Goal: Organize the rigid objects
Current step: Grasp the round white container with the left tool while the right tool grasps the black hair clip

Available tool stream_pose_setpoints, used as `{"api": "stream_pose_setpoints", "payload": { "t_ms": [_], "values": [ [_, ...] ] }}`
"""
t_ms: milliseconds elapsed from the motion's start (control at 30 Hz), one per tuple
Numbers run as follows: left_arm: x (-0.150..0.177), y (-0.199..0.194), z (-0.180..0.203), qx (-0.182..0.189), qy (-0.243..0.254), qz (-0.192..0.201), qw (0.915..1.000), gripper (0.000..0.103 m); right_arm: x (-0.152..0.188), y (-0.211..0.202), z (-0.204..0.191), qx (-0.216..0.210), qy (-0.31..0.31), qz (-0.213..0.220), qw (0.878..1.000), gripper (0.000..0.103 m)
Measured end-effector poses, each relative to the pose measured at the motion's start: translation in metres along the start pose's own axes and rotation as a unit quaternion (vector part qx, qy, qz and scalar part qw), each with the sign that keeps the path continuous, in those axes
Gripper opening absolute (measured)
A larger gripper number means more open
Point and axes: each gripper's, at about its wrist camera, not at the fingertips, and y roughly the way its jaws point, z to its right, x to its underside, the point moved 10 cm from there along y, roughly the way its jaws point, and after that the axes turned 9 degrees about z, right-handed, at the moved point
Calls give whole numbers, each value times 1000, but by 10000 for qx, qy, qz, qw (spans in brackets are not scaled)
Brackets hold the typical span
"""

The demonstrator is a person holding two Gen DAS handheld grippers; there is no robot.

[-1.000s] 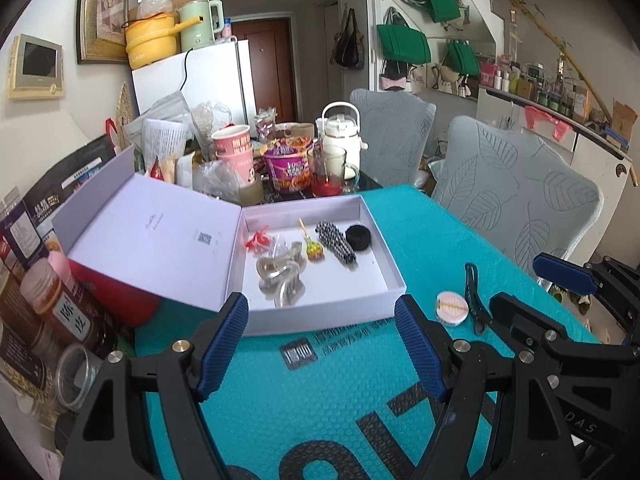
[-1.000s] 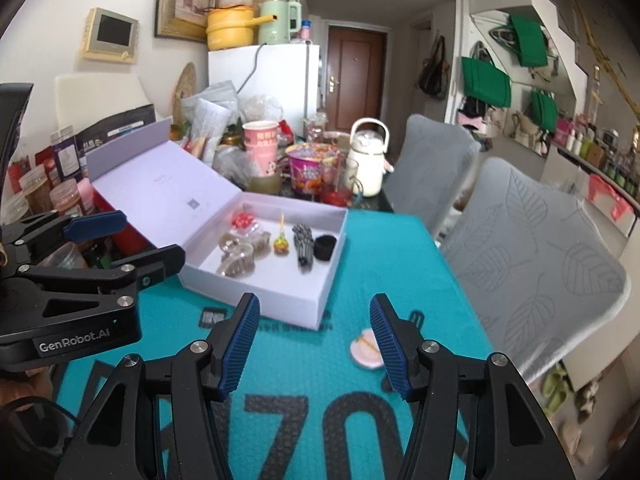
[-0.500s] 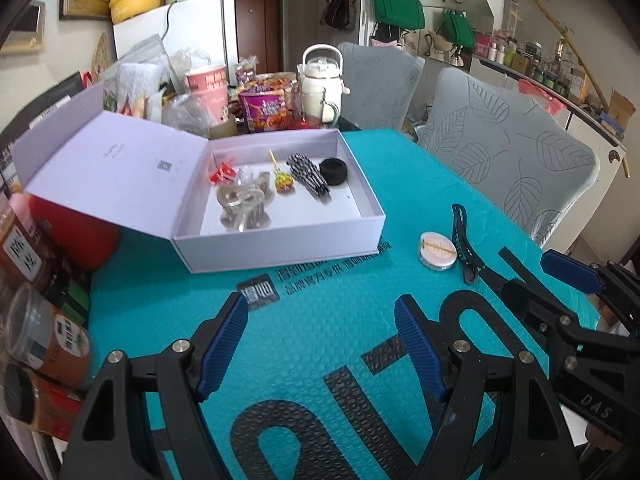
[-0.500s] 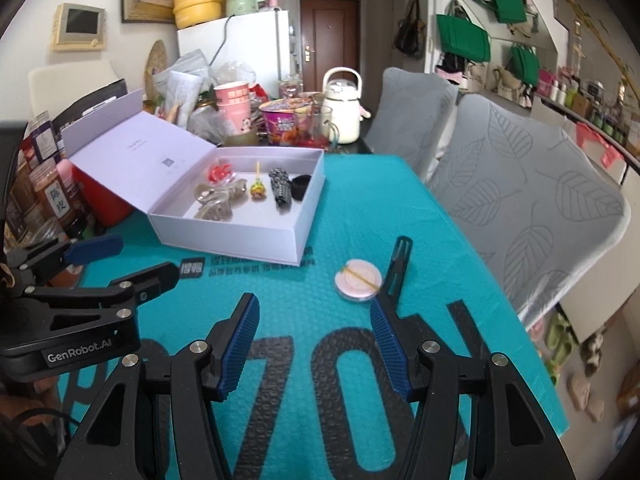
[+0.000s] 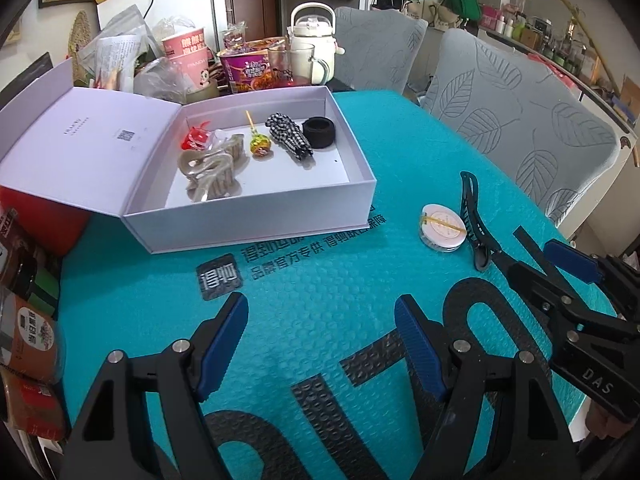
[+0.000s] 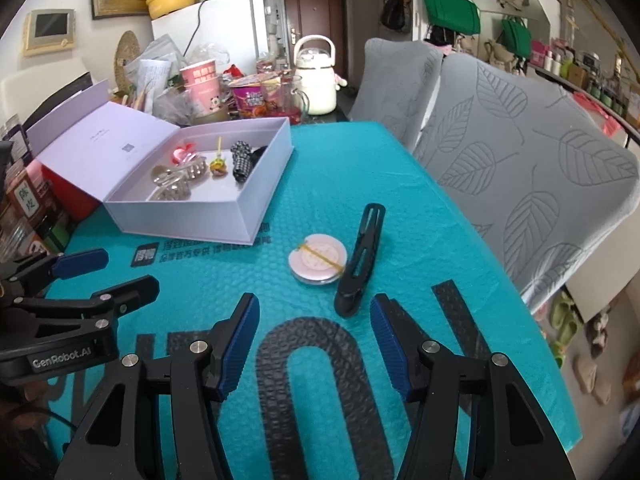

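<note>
An open white box (image 5: 256,216) (image 6: 248,216) sits on the teal mat and holds a clear hair claw (image 5: 210,168), a lollipop (image 5: 260,146), a checked scrunchie (image 5: 290,140), a black hair tie (image 5: 319,132) and a red clip (image 5: 194,138). A round pink compact (image 5: 443,227) (image 6: 318,261) and a black hair clip (image 5: 472,216) (image 6: 360,260) lie on the mat right of the box. My left gripper (image 5: 320,344) is open and empty over the mat. My right gripper (image 6: 314,344) is open and empty, just short of the black hair clip.
Cups, a noodle bowl (image 5: 248,68), a glass mug and a white kettle (image 5: 310,36) crowd the far side behind the box. Jars and tins (image 5: 32,332) line the left edge. Two grey chairs (image 6: 528,148) stand at the right. The mat edge (image 6: 560,380) is near right.
Both grippers have pulled back and tilted down toward the mat, away from the box. The compact and black clip now lie closer ahead of the right gripper. Both stayed open.
</note>
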Motion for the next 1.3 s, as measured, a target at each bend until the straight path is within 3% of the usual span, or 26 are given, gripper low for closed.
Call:
{"api": "stream_pose_setpoints", "payload": {
  "t_ms": [100, 267, 567, 667, 733, 967, 1300],
  "values": [
    [0, 10, 8, 75, 11, -70, 9999, 76, 2, 16, 11, -14, 144, -97, 9998, 54],
    [0, 27, 21, 142, -42, -220, 9996, 76, 8, 39, 24, -59, 276, -290, 9992, 38],
    [-11, 45, 39, 278, 180, -189, 9993, 76, 8, 64, 37, -309, 586, -481, 9966, 38],
    [-13, 52, 49, 345, 368, -164, 9986, 76, 10, 67, 38, -463, 561, -481, 9962, 24],
    [-11, 59, 57, 423, 449, -228, 9978, 76, 11, 69, 42, -412, 567, -491, 9963, 21],
    [-8, 80, 88, 1056, 486, -500, 9920, 76, 16, 57, 63, -219, 596, -441, 9970, 21],
    [-16, 106, 115, 1111, 957, -556, 9876, 76, 25, 40, 87, 102, 589, -496, 9970, 21]
  ]
}}
